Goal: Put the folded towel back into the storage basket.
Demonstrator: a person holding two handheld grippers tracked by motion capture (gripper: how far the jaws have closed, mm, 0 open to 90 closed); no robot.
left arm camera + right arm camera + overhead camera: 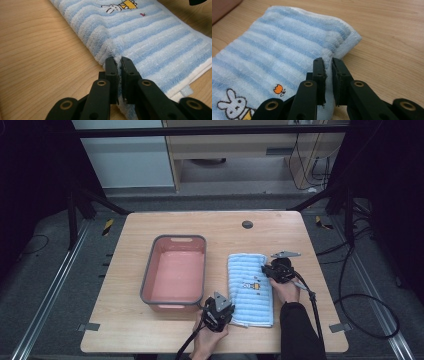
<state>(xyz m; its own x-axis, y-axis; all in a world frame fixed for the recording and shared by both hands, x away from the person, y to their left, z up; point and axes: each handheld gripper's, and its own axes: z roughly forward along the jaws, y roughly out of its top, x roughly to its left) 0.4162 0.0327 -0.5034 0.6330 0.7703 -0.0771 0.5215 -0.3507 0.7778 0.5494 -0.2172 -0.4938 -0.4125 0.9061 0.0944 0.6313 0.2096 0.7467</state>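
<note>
A folded blue-and-white striped towel [250,287] with a small rabbit print lies on the wooden table, right of a pink basin. My left gripper [220,312] sits at the towel's near left corner, shut on the towel's edge [117,58], which bunches up between the pads. My right gripper [274,270] is at the towel's right edge toward the far end, shut on a pinch of the towel [328,53]. In both gripper views the cloth stands pressed between the black jaws.
A pink basin with a grey rim [146,275] stands left of the towel, close to my left gripper. A dark round hole [247,224] marks the table's far side. Bare wood lies right of the towel [320,295] and along the front edge.
</note>
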